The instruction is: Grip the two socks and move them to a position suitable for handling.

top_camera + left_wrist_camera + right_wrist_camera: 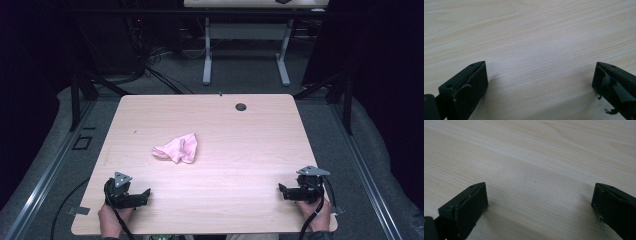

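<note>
- Leftmost, left gripper (142, 194): jaws spread wide, empty, near and left of the pink cloth (176, 148).
- Mid-table, crumpled; likely light, soft, limp; best pinched at a raised fold.
- Right gripper (283, 190): jaws apart, empty, near and right of cloth.

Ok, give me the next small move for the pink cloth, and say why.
Probably bring the left gripper forward and inward toward the crumpled pink cloth. Both grippers rest near the table's near edge with jaws wide open and nothing between them, well apart from the cloth. The cloth lies nearer the left gripper than the right gripper, so it seems the natural one to start.
</note>
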Demonstrator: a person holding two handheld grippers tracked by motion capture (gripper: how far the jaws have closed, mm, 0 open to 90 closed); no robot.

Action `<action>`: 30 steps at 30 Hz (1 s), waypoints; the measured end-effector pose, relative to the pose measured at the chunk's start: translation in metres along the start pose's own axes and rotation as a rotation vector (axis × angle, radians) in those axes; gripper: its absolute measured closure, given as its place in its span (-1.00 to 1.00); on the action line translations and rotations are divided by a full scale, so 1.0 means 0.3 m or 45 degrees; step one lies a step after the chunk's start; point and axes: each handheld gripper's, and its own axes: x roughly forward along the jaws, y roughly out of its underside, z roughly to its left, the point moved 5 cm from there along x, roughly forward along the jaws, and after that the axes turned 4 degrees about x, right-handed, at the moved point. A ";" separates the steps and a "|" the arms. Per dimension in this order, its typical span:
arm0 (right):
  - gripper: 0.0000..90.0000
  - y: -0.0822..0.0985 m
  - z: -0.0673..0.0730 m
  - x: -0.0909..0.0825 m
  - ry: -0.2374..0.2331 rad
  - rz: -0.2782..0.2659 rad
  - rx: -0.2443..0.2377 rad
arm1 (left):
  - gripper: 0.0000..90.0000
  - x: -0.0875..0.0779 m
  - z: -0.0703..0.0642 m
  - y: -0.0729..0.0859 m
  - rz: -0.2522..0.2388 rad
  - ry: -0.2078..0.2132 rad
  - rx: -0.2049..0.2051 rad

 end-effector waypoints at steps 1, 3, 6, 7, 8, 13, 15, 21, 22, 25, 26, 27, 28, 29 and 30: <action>-1.00 0.000 -0.001 0.000 -0.004 0.005 -0.003 | -1.00 0.000 0.000 0.000 0.002 0.000 -0.002; -1.00 -0.001 -0.001 0.001 -0.002 0.003 -0.001 | -1.00 0.000 0.000 0.000 0.000 -0.001 -0.002; -1.00 -0.002 0.000 0.002 0.001 0.002 0.003 | -1.00 0.002 0.000 -0.002 -0.003 0.005 0.004; -1.00 -0.002 -0.001 0.002 0.000 0.004 0.003 | -1.00 0.002 0.001 -0.003 -0.002 0.007 0.005; -1.00 -0.002 -0.001 0.002 0.000 0.004 0.003 | -1.00 0.003 0.001 -0.004 0.002 0.009 0.010; -1.00 -0.003 -0.001 0.002 -0.002 0.005 0.002 | -0.99 0.002 0.004 -0.012 0.010 0.019 0.027; -1.00 -0.003 -0.001 0.002 -0.002 0.004 0.002 | -1.00 -0.005 0.006 -0.034 0.005 0.034 0.033; -1.00 -0.003 -0.001 0.003 0.000 0.001 0.001 | -1.00 -0.019 0.013 -0.098 -0.023 0.062 0.050; -1.00 -0.003 -0.001 0.003 0.000 0.001 0.001 | -1.00 -0.021 0.014 -0.129 -0.033 0.072 0.060; -1.00 -0.003 -0.001 0.003 0.001 0.000 0.002 | -0.99 -0.021 0.014 -0.179 -0.043 0.087 0.086; -1.00 -0.002 -0.001 0.002 0.002 0.000 0.002 | -0.99 -0.021 0.012 -0.196 -0.046 0.095 0.093; -1.00 -0.003 -0.001 0.003 0.002 -0.001 0.002 | -0.99 -0.019 0.011 -0.214 -0.052 0.097 0.104; -1.00 -0.003 -0.001 0.003 0.002 -0.001 0.002 | -0.99 -0.018 0.009 -0.231 -0.056 0.108 0.114; -1.00 -0.003 -0.001 0.002 0.002 -0.001 0.002 | -0.99 -0.015 0.007 -0.250 -0.064 0.119 0.122; -1.00 -0.002 -0.002 0.002 0.009 0.001 0.000 | -0.99 -0.015 0.007 -0.250 -0.064 0.119 0.122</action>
